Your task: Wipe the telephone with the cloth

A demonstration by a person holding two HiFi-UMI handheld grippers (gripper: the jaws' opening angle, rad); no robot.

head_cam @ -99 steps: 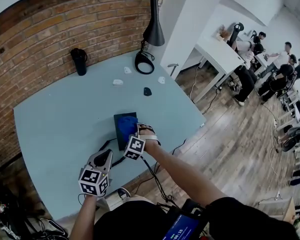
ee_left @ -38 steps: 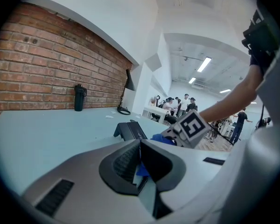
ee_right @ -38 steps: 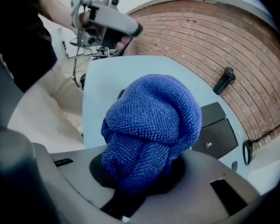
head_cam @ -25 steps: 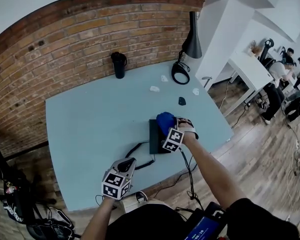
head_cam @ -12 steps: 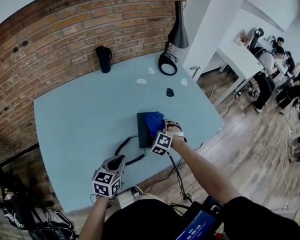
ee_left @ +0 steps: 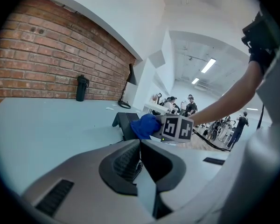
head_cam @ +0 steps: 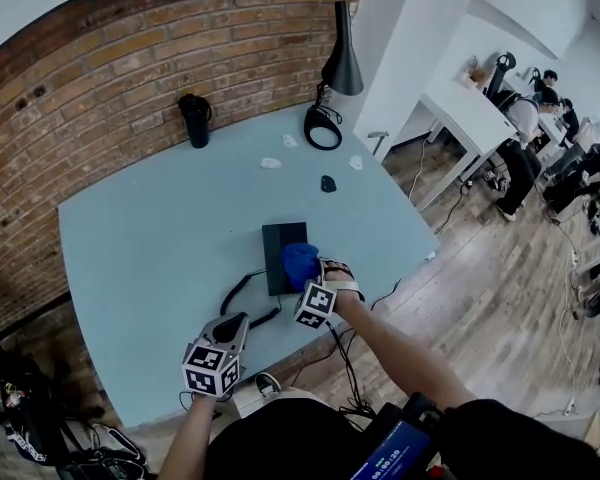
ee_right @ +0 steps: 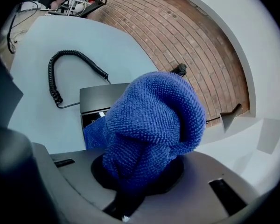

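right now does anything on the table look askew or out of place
Nothing spilled or damaged. The only untidy thing is the coiled cord, sprawled in a loose loop on the table beside the telephone; the cloth is bunched, not folded.

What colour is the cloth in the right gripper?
Blue; the cloth shows best in the right gripper view.

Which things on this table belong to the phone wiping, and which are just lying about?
In the job: telephone, its coiled cord, blue cloth clamped in the right claw.
Lying about: black tumbler, desk lamp, small black object, white bits.
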